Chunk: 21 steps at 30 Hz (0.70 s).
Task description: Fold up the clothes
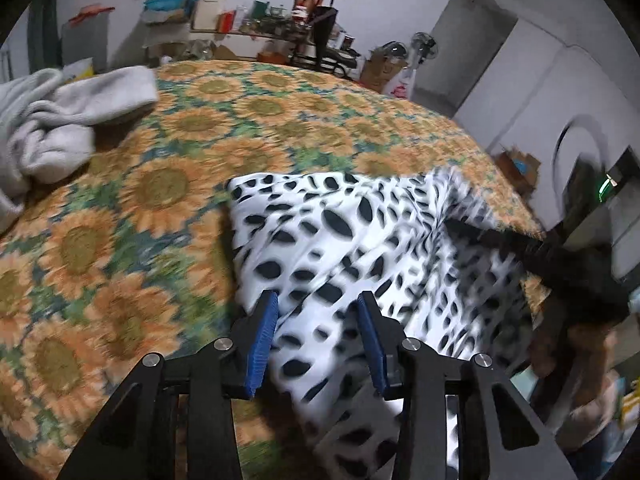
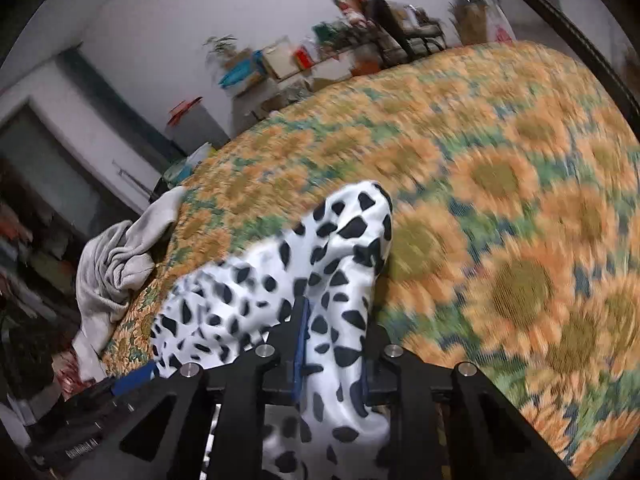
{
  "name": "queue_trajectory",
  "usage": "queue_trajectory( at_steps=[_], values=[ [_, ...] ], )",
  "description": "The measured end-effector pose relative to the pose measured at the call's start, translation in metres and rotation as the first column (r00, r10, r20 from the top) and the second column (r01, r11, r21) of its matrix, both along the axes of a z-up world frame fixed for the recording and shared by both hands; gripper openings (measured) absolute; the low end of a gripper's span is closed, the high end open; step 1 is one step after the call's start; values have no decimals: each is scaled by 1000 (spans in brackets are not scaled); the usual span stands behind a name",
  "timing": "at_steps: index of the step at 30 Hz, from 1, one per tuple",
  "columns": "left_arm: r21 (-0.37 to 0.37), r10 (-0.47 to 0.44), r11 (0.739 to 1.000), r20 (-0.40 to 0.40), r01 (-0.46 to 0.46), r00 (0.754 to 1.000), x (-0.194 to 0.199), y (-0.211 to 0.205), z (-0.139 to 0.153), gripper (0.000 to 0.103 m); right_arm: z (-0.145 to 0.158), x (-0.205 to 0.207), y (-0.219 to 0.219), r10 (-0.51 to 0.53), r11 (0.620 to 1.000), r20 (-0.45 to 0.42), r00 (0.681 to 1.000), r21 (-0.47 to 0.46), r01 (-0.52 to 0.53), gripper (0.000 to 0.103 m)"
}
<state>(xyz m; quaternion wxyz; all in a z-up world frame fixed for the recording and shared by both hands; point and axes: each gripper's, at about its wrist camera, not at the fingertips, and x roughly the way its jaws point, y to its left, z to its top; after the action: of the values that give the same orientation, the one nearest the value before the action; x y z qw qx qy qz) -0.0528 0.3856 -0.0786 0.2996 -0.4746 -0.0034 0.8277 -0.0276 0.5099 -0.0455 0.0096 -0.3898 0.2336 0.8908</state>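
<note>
A white garment with black spots (image 1: 340,240) lies on the sunflower bedspread (image 1: 180,184). My left gripper (image 1: 319,296) hovers over its near part with its blue pads (image 1: 262,340) wide apart; the cloth runs beneath and between them, untouched by either pad. At the right of the left wrist view, my right gripper (image 1: 560,256) lifts the garment's far edge. In the right wrist view a bunched fold of the spotted garment (image 2: 344,248) fills the gap of the right gripper (image 2: 338,308), which is shut on it. One blue pad (image 2: 300,344) shows; the cloth hides the other.
A crumpled grey-white garment (image 1: 52,128) lies at the bed's far left edge, also the pale heap (image 2: 116,268) in the right wrist view. A cluttered shelf (image 1: 248,20) and a fan (image 1: 424,46) stand beyond the bed. A hand (image 1: 568,344) holds the right gripper.
</note>
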Motion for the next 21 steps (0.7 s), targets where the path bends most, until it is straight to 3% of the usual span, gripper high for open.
queue_trajectory(
  at_steps=[2,4,5,6,7,8,11,13,15,17,19,21],
  values=[
    [-33,15,999,-1,-15,1000,4,-8,-7,42,14,-5,-7,55,998,-54,997,-7,-55,16],
    [-7,39,999,45,-39,998,0,-15,-14,42,12,-18,0,29,998,9,1000,-47,-29,19],
    [33,54,998,86,-57,995,-4,-21,-15,42,5,-22,4,-8,1000,81,997,-29,10,25],
    [64,62,995,121,-70,991,-8,-25,-16,42,-7,-24,9,-69,998,182,981,26,65,40],
    [82,63,994,140,-75,988,-10,-29,-15,42,-14,-21,11,-121,991,236,964,81,105,54],
    [95,65,992,148,-80,987,-10,-33,-13,42,-17,-15,12,-164,982,252,954,132,134,59],
    [110,61,991,153,-79,986,-7,-44,-7,42,-1,31,0,-218,965,139,966,181,192,61],
    [160,65,982,186,-96,980,-6,-55,-3,42,15,66,-16,-213,958,46,976,205,200,70],
    [221,23,973,206,-70,978,-2,-59,3,42,30,99,-33,-187,958,-41,982,215,191,70],
    [235,-41,972,153,4,987,10,-53,12,42,36,115,-48,-121,971,-95,988,194,137,68],
    [205,-116,973,53,103,992,29,-38,23,42,37,112,-56,-94,975,-119,988,192,116,57],
    [160,-175,972,-4,173,985,47,-24,25,42,23,100,-52,-153,965,-44,987,207,159,57]
  ],
)
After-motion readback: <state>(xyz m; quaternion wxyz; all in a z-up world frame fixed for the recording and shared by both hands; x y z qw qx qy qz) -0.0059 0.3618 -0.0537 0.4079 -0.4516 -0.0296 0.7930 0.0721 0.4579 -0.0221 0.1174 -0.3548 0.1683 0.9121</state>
